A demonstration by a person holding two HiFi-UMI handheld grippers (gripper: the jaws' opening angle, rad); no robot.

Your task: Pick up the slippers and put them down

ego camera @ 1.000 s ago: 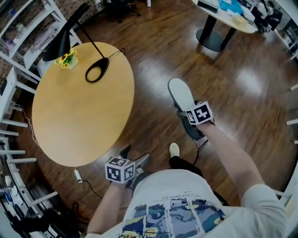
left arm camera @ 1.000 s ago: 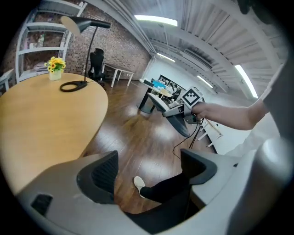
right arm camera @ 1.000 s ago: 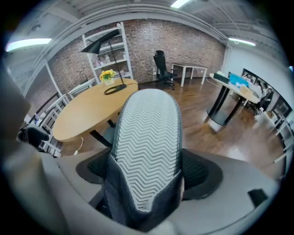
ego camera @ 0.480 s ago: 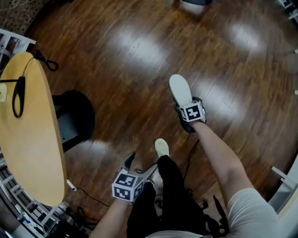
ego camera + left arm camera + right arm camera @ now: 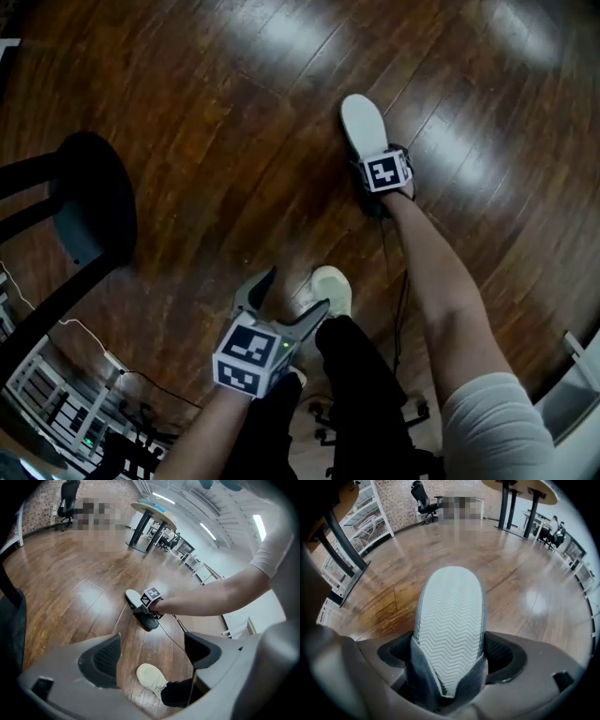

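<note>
A grey slipper (image 5: 364, 127) with a pale zigzag sole hangs over the wooden floor, sole up in the right gripper view (image 5: 450, 616). My right gripper (image 5: 371, 157) is shut on its heel end, and the dark upper folds between the jaws (image 5: 450, 657). The left gripper view shows that slipper (image 5: 137, 605) and the right gripper (image 5: 149, 600) ahead. My left gripper (image 5: 292, 292) is low by the person's legs, open with nothing between its fingers (image 5: 152, 656). Only this one slipper is in view.
The person's white shoe (image 5: 330, 289) stands on the floor just beyond the left gripper. A black table base (image 5: 89, 202) lies at the left, white shelving (image 5: 37, 394) at the lower left. A thin cable (image 5: 403, 300) runs along the right arm. Table legs (image 5: 506, 501) stand far off.
The head view has swung down and away from the round yellow table, which is now out of sight. The right gripper holds the slipper farther out. The left gripper stays open.
</note>
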